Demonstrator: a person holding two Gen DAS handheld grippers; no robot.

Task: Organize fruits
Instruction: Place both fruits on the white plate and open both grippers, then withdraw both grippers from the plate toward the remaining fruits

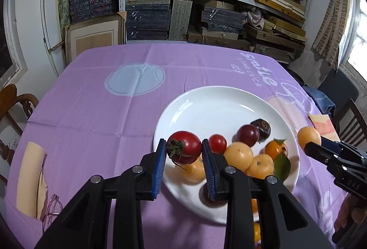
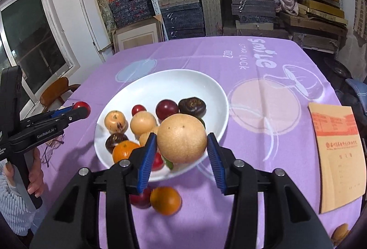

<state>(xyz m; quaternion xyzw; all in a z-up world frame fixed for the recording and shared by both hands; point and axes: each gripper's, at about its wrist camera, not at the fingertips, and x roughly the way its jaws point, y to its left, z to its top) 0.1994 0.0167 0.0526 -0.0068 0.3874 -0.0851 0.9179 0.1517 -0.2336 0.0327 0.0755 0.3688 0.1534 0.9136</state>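
Note:
My left gripper (image 1: 183,151) is shut on a red tomato (image 1: 184,146) with a green stem, held above the near left edge of the white plate (image 1: 206,106). It also shows in the right wrist view (image 2: 80,109). My right gripper (image 2: 182,145) is shut on a large tan round fruit (image 2: 182,138), held over the plate's near right rim (image 2: 220,93). In the left wrist view this fruit (image 1: 309,135) hangs right of the plate. The plate holds several oranges, dark plums and a small tomato (image 1: 217,144).
An orange (image 2: 165,200) and a red plum (image 2: 141,199) lie on the purple cloth in front of the plate. An orange booklet (image 2: 337,152) lies at the right. Another fruit (image 2: 340,234) sits at the near right corner. Chairs stand at both sides, shelves behind.

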